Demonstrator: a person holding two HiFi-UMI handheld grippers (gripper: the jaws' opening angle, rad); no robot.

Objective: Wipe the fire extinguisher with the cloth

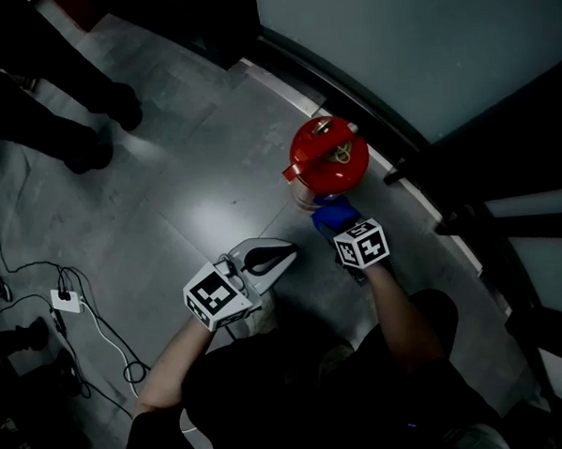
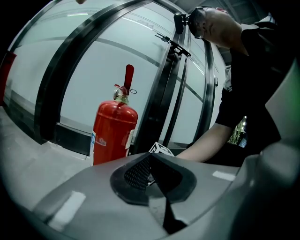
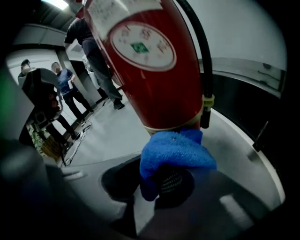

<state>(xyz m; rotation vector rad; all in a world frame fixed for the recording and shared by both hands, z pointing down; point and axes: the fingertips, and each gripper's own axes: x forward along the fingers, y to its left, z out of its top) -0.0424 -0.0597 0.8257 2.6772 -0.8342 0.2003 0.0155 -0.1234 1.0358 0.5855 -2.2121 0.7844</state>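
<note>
A red fire extinguisher [image 1: 326,160] stands upright on the grey floor by the glass wall; it fills the right gripper view [image 3: 150,65] and stands apart at the left in the left gripper view [image 2: 114,132]. My right gripper [image 1: 335,220] is shut on a blue cloth [image 1: 334,214], and the cloth [image 3: 176,152] presses against the extinguisher's lower body near its base. A black hose [image 3: 202,70] runs down the cylinder's side. My left gripper [image 1: 281,256] hangs to the left of the extinguisher, shut with nothing between its jaws [image 2: 151,176].
A curved glass wall with dark metal frames [image 1: 415,90] runs behind the extinguisher. Legs of standing people [image 1: 79,126] are at the upper left. A white power adapter with cables [image 1: 67,300] lies on the floor at the left. More people [image 3: 63,89] stand behind.
</note>
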